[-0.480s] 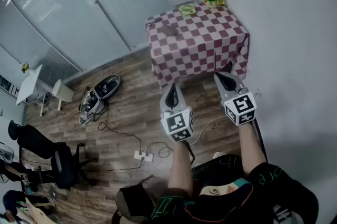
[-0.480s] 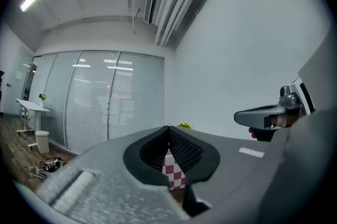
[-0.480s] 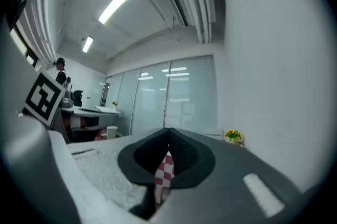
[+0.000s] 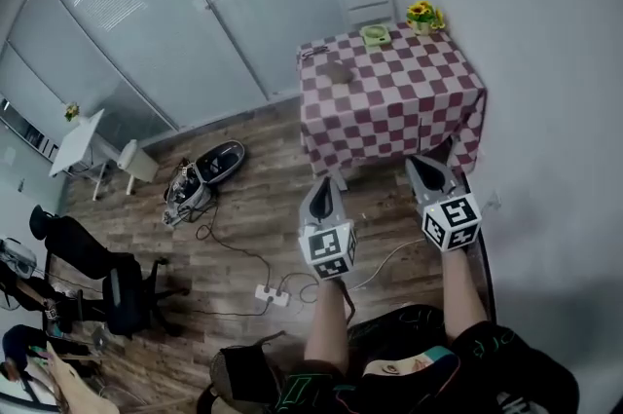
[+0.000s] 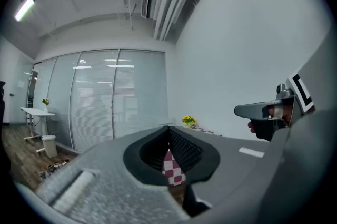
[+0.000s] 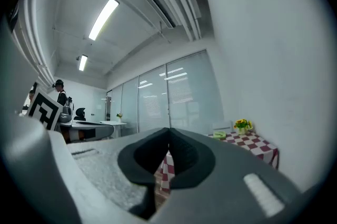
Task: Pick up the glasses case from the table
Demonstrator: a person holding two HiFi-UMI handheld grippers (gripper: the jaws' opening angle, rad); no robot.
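The checkered desk (image 4: 389,100) stands far ahead of you against the wall. Your left claw (image 4: 325,183) and right claw (image 4: 426,166) hover near you over the floor, both closed and empty. The glasses case (image 4: 338,71) lies on the desk's left part, well apart from both.

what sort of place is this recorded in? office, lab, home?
Most likely an office room set up for recording: floor-to-ceiling glass partitions, black office chairs at the lower left of the head view, and a small table under a red-and-white checked cloth in the corner.
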